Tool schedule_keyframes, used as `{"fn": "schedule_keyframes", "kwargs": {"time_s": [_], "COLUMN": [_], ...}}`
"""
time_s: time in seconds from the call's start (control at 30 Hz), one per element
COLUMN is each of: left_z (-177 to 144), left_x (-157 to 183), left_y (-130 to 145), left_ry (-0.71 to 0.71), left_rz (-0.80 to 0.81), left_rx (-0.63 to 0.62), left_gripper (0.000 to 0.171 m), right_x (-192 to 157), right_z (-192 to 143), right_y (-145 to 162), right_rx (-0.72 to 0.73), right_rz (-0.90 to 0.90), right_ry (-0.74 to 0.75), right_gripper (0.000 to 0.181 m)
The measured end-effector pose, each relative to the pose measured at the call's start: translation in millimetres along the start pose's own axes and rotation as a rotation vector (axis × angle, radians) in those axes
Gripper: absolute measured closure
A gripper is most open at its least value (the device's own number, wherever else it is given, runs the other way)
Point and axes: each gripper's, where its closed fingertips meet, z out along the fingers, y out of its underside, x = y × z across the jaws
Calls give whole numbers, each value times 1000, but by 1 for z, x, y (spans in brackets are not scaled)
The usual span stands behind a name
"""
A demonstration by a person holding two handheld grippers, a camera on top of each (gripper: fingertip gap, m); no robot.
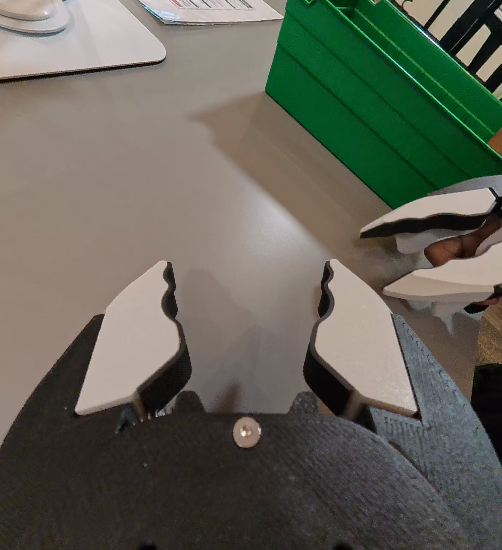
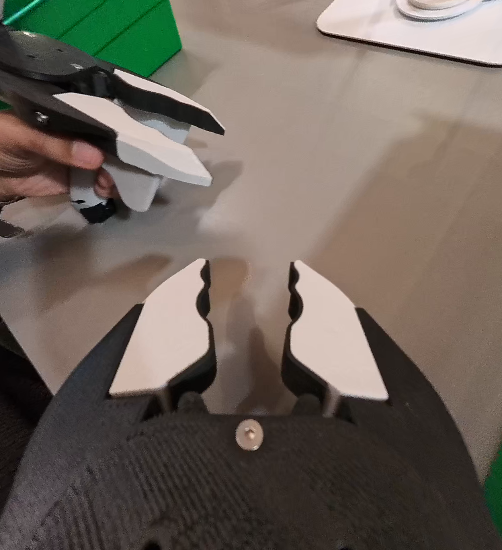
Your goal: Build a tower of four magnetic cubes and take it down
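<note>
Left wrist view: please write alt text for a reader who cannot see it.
The left gripper hangs open and empty over a bare grey table. The right gripper, also open, enters from the right edge, in front of a green bin. A white mat lies at top left.

A printed sheet (image 1: 211, 9) on the table's (image 1: 124, 178) far edge bears text, too blurred to read.
</note>
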Motion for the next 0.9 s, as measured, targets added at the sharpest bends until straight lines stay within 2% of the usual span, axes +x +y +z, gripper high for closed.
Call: {"fn": "schedule_keyframes", "kwargs": {"time_s": [0.13,0.23,0.3,0.4,0.53,0.6,0.67,0.77,0.9], "left_z": [-2,-5,-8,-13,-23,-27,-29,-30,-32], "left_x": [-3,-3,-1,9,29,38,46,56,60], "left_y": [-1,0,0,0,10,15,20,27,31], "left_ry": [-3,-5,0,27,63,75,102,154,172], "left_rz": [-10,-15,-24,-36,-10,17,17,-19,-4], "left_rx": [9,11,26,31,23,19,12,-7,-23], "left_gripper": [80,84,86,88,88,88,89,90,93], "right_x": [-12,-11,17,97,215,262,296,324,322], "right_z": [-8,-38,-66,-112,-170,-187,-194,-191,-169], "right_y": [-12,-49,-72,-87,-76,-58,-31,-4,12], "right_rx": [21,113,159,99,-123,-263,-415,-551,-603], "right_rz": [19,59,48,-34,-31,34,107,169,297], "right_ry": [-50,-110,-31,237,506,548,538,514,397], "right_gripper": [141,125,122,107,106,108,114,122,127]}}
